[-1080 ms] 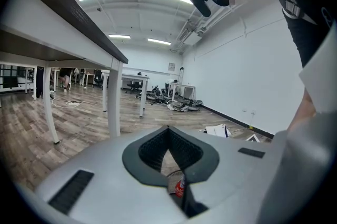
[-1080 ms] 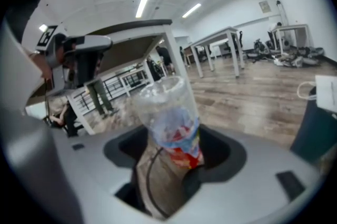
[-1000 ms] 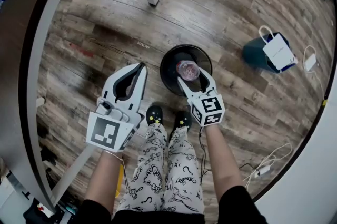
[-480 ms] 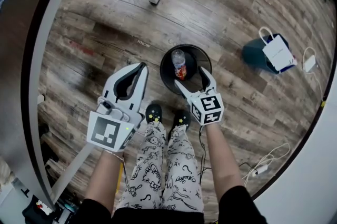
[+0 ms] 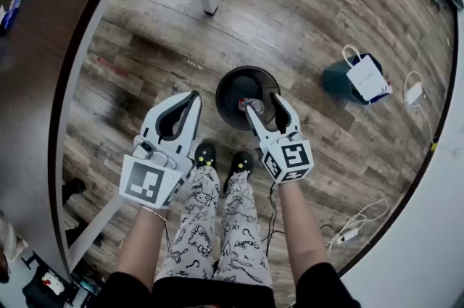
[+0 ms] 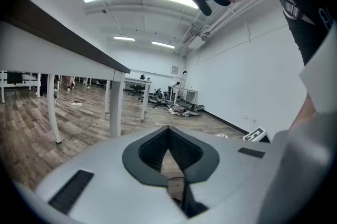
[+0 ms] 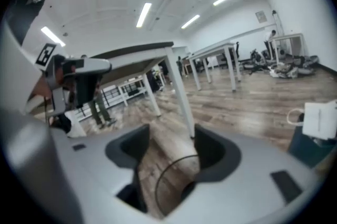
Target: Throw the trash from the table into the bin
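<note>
The left tongs [image 6: 168, 130] meet at their tips above wooden floor [image 6: 29, 115], beside a table [image 6: 58, 38].

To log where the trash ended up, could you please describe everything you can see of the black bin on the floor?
The bin is round, black and open-topped. It stands upright on the wooden floor, just ahead of the person's shoes. Its material is hard to tell from above. A clear plastic bottle with something red at one end lies inside, toward the near side.
</note>
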Motion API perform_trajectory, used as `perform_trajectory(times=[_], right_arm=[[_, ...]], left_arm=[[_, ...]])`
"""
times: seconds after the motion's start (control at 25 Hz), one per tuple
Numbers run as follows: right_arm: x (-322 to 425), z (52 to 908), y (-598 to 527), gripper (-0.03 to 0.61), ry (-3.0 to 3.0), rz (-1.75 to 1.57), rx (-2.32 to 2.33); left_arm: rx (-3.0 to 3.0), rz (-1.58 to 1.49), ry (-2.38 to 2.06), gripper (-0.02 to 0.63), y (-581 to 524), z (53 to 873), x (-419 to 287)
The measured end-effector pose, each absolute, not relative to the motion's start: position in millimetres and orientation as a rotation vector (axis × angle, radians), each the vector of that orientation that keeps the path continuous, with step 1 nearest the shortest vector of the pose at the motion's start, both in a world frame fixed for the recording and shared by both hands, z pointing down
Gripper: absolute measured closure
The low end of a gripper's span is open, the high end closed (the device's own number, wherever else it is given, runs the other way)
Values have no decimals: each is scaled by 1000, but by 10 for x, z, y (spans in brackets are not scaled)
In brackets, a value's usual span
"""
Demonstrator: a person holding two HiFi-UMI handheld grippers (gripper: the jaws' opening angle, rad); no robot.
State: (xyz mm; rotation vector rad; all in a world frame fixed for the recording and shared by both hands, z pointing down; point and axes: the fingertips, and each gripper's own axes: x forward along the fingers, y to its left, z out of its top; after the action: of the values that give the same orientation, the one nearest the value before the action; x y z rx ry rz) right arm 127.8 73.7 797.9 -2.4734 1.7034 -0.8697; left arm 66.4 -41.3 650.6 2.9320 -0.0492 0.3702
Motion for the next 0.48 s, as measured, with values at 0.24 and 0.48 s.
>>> perform_trajectory(times=[0.24,0.48], right_arm=[[1375,7335,839,567,1631,-734,-2535],[1341,6706,799,575,1679,-641,-2519]], left_arm=[[2928,346,-79,607,-370,6228,561],[2939,301,-117,607,-355,5826,496]])
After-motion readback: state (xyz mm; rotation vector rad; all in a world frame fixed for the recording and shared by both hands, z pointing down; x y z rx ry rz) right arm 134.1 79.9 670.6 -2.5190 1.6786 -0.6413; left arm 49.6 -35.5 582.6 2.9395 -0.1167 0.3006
